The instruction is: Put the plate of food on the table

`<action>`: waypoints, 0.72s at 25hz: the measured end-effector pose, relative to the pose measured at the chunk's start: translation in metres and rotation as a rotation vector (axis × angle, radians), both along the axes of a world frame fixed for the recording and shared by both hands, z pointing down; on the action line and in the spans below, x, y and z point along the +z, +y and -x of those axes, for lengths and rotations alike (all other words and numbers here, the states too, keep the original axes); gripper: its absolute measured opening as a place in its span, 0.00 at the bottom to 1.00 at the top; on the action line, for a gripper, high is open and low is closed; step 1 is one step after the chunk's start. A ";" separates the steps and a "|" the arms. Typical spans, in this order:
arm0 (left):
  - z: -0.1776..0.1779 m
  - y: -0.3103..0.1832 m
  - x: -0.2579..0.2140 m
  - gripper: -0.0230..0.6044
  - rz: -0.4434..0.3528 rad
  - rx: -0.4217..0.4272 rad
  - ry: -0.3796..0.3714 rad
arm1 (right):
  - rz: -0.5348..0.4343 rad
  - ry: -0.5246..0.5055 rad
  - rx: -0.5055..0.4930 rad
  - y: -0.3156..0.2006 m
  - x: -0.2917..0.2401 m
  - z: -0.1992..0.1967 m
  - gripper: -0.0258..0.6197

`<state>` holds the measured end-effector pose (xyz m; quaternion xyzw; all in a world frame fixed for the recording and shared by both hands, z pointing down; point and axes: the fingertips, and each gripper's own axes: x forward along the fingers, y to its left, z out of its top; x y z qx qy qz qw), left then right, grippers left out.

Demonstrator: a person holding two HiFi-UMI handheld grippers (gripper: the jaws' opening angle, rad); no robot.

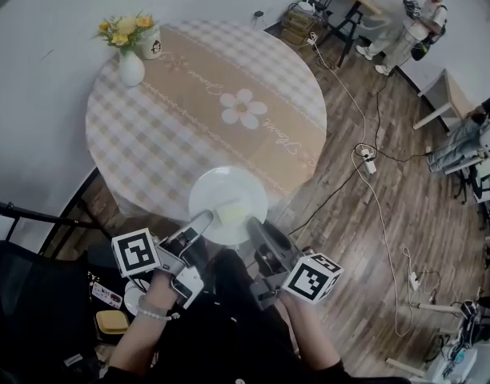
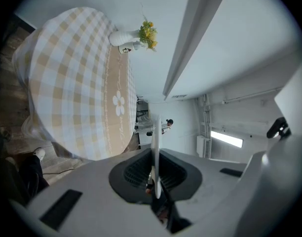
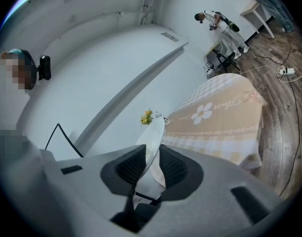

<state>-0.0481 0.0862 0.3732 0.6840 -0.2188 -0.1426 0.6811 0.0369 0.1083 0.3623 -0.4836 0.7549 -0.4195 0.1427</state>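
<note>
Both tools are right at the bottom middle of the head view, side by side. The left tool (image 1: pixel 203 218) and the right tool (image 1: pixel 253 224) are each clamped on the near rim of the white plate (image 1: pixel 221 189). So the plate sticks out forward from them, up the frame, with a pale bit of food (image 1: pixel 231 212) on it.

Key thing: the round checked tabletop (image 1: pixel 173 126) lies straight ahead, and the plate only overlaps its near edge. Can't tell if it's touching the cloth, but my guess is it's held above. I'd say it needs to go forward and down, kept level, both hands together. The vase of flowers (image 1: pixel 131 64) is well off at the upper left, so no issue there.
</note>
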 end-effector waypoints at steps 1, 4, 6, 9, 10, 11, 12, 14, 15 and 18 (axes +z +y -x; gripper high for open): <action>-0.004 -0.006 0.000 0.06 -0.002 -0.002 -0.006 | 0.002 -0.003 -0.004 -0.006 0.001 -0.005 0.14; -0.017 -0.023 0.001 0.06 -0.003 -0.012 -0.013 | 0.011 -0.020 -0.019 -0.026 0.004 -0.018 0.14; -0.023 -0.034 0.001 0.06 -0.003 -0.028 -0.018 | 0.014 -0.028 -0.035 -0.039 0.004 -0.025 0.14; -0.031 -0.052 0.000 0.06 -0.006 -0.063 -0.009 | 0.001 -0.034 -0.061 -0.061 -0.001 -0.035 0.13; -0.034 -0.058 -0.001 0.06 -0.009 -0.075 -0.005 | -0.002 -0.035 -0.071 -0.067 -0.002 -0.037 0.13; -0.036 -0.064 -0.002 0.06 -0.013 -0.085 -0.004 | -0.003 -0.036 -0.084 -0.073 -0.002 -0.040 0.13; -0.039 -0.068 -0.002 0.06 -0.016 -0.094 -0.006 | -0.003 -0.036 -0.098 -0.079 -0.002 -0.042 0.13; -0.044 -0.076 -0.002 0.06 -0.022 -0.109 -0.015 | -0.001 -0.036 -0.124 -0.089 -0.001 -0.048 0.13; -0.048 -0.080 -0.002 0.06 -0.023 -0.117 -0.018 | -0.001 -0.036 -0.134 -0.093 -0.002 -0.052 0.13; -0.057 -0.091 -0.002 0.06 -0.024 -0.143 -0.013 | -0.002 -0.039 -0.159 -0.106 -0.002 -0.060 0.13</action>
